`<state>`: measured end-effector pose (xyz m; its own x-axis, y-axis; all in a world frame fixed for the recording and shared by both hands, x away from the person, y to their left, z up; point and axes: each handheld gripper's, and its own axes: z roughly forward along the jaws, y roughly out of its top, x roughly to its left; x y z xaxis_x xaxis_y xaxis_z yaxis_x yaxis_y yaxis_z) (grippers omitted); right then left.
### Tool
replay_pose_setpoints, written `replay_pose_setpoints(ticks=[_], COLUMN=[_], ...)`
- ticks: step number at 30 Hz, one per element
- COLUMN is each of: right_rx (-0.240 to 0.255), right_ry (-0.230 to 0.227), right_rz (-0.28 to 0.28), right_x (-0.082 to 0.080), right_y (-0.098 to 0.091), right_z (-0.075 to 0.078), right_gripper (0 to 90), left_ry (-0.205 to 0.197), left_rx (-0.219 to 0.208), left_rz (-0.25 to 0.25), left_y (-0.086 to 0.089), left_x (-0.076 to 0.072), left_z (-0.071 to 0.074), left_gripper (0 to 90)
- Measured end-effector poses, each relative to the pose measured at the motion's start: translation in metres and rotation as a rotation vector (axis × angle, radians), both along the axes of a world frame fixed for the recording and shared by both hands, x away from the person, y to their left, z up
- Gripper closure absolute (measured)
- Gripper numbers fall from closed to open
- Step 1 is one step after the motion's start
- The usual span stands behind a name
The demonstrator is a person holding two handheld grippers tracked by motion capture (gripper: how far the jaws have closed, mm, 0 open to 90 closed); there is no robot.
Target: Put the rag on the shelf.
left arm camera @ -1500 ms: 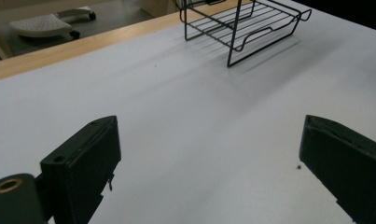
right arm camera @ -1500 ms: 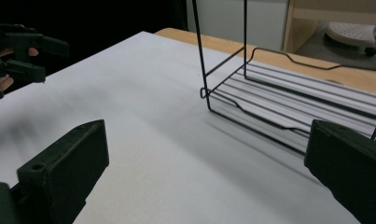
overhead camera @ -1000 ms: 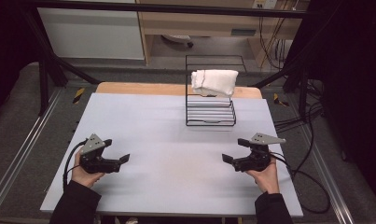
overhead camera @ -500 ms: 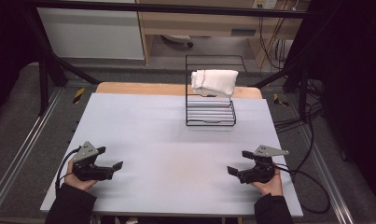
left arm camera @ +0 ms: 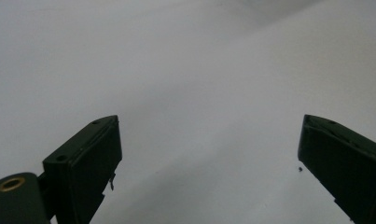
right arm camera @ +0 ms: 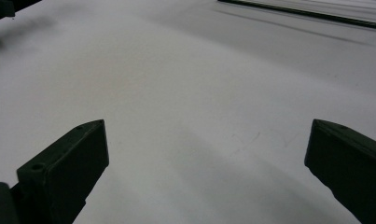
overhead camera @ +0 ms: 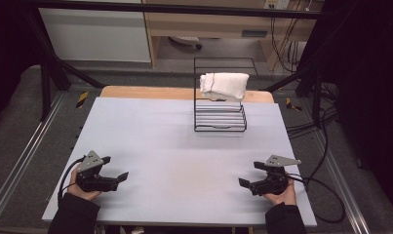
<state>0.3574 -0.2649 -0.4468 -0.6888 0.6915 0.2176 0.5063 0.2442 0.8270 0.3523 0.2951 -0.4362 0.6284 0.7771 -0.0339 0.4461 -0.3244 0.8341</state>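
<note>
Both grippers, left gripper and right gripper, are held with jaws apart, empty; the white cloth on the wire rack should be approached level, well centred.

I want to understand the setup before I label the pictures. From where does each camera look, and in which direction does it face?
High view: sits above the person's side, looks forward and down on the table, the wire rack and the white cloth; shows both hands, the left gripper and the right gripper.
Left gripper view: rides on the left gripper, looks low along the tabletop between its open jaws.
Right gripper view: rides on the right gripper, looks across the tabletop between its open jaws.
Shared: both gripper views show bare tabletop between two black jaws.
</note>
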Motion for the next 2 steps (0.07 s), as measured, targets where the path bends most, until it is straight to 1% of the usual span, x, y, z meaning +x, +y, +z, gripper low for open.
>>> replay_pose_setpoints(ticks=[2], right_rx=[0.001], right_ry=[-0.005], right_rz=[0.001], right_x=[0.0001], right_y=[-0.0004], right_z=[0.0002], right_gripper=[0.4], left_ry=[0.0], left_rx=[0.001], left_rz=[0.0], left_y=[0.0001], left_x=[0.0001], left_z=[-0.0002], left_gripper=[6.1])
